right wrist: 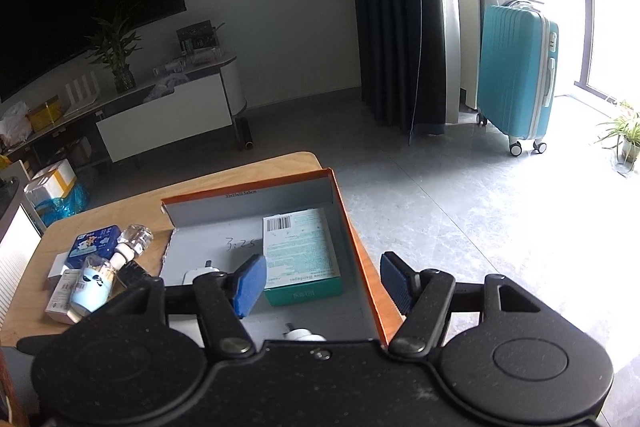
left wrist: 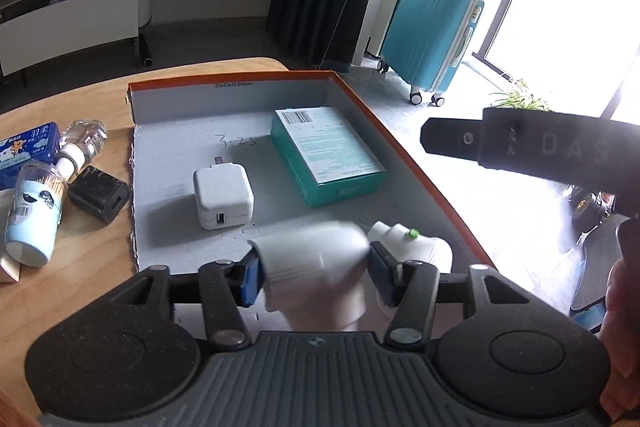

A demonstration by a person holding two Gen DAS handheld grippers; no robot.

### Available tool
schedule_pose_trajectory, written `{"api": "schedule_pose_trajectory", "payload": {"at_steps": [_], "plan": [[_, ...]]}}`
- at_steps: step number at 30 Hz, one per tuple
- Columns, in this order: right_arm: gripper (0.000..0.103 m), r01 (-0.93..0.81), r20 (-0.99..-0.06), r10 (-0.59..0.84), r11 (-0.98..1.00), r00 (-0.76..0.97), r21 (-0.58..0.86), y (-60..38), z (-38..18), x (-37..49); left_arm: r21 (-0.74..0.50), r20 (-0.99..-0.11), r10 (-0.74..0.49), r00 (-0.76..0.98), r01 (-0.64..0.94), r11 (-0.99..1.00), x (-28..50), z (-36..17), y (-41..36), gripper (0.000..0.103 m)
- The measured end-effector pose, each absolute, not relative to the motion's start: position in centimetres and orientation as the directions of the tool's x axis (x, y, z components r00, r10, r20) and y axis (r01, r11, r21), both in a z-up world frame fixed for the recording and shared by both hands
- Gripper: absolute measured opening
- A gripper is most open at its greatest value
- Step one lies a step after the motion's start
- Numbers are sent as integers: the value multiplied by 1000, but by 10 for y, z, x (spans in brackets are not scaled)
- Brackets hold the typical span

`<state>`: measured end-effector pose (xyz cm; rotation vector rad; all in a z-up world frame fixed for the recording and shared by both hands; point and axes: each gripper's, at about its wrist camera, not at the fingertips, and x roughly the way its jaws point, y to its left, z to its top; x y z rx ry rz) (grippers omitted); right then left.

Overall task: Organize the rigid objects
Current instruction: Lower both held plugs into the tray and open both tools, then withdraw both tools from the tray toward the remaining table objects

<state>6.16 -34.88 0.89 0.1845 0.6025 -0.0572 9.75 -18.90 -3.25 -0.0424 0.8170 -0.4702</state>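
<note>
A shallow cardboard box (left wrist: pixel 404 147) with an orange rim lies on the wooden table (left wrist: pixel 92 259). In it are a teal carton (left wrist: pixel 328 155), a white charger (left wrist: pixel 222 197) and a white piece with a green dot (left wrist: pixel 416 247). My left gripper (left wrist: pixel 314 267) hovers over the box's near end. A blurred white plastic object (left wrist: pixel 316 259) sits between its blue pads, loose rather than squeezed. My right gripper (right wrist: pixel 322 275) stands open and empty above the box's right wall (right wrist: pixel 360 267). The teal carton (right wrist: pixel 300 251) lies just beyond it.
Left of the box lie a black charger (left wrist: pixel 100 199), a pale blue tube (left wrist: pixel 34 215), a clear bottle (left wrist: pixel 82 143) and a blue tissue pack (left wrist: pixel 28 147). A hand (left wrist: pixel 624 287) shows at the right edge. A teal suitcase (left wrist: pixel 432 31) stands on the floor.
</note>
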Motion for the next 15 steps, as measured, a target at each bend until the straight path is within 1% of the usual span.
{"api": "schedule_pose_trajectory", "payload": {"at_steps": [1, 2, 3, 5, 7, 8, 11, 13, 15], "plan": [[77, 105, -567, 0, 983, 824, 152, -347, 10, 61, -213, -688, -416, 595, 382, 899, 97, -32, -187, 65], [77, 103, -566, 0, 983, 825, 150, -345, 11, 61, -204, -684, -405, 606, 374, 905, 96, -30, -186, 68], [77, 101, -564, 1, 984, 826, 149, -345, 12, 60, -196, -681, -396, 616, 368, 909, 96, -27, -184, 69], [77, 96, -562, 6, 984, 827, 151, -342, 14, 58, -189, -681, -377, 628, 347, 919, 96, -23, -178, 76], [77, 89, -561, 12, 984, 828, 152, -338, 15, 57, -181, -679, -354, 643, 320, 930, 97, -18, -172, 79], [78, 84, -560, 14, 985, 829, 150, -336, 16, 57, -176, -680, -340, 650, 306, 936, 97, -16, -169, 84], [78, 70, -561, 23, 987, 827, 144, -328, 19, 56, -146, -684, -295, 667, 271, 952, 97, -10, -160, 93], [78, 62, -560, 27, 988, 828, 139, -323, 20, 55, -128, -689, -264, 675, 246, 961, 97, -7, -154, 96], [78, 51, -561, 34, 990, 827, 135, -317, 21, 56, -111, -689, -235, 685, 221, 969, 96, -4, -146, 97]]}}
